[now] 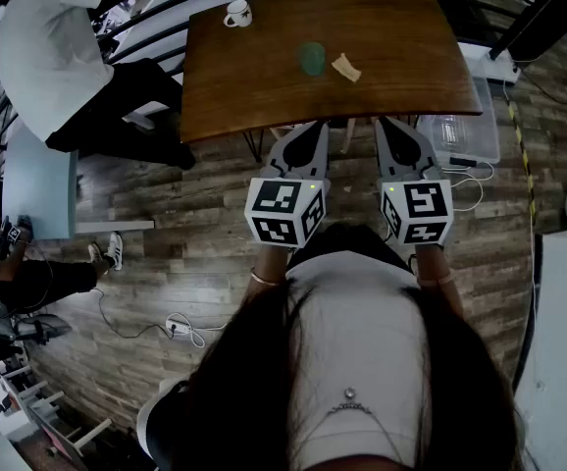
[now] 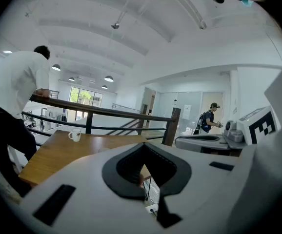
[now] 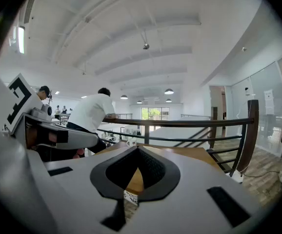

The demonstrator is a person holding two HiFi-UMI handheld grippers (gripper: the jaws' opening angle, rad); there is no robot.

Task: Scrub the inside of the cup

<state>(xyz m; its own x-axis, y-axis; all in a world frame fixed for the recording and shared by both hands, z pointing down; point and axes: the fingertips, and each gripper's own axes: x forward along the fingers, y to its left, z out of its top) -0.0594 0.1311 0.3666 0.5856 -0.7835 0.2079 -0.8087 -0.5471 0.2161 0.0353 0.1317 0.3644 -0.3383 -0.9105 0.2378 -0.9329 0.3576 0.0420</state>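
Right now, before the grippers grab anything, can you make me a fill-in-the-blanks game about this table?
1. The white cup stands near the far ____ corner of the wooden table.
2. The left gripper and the right gripper hold nothing, and both have their jaws ____.
3. The small round thing lying near the middle of the table is ____ in colour.

Missing words: left; shut; green.

Grey left tool (image 1: 319, 128), right tool (image 1: 382, 124); marker cubes (image 1: 285, 210); white top (image 1: 362, 332); dark hair (image 1: 234, 381).
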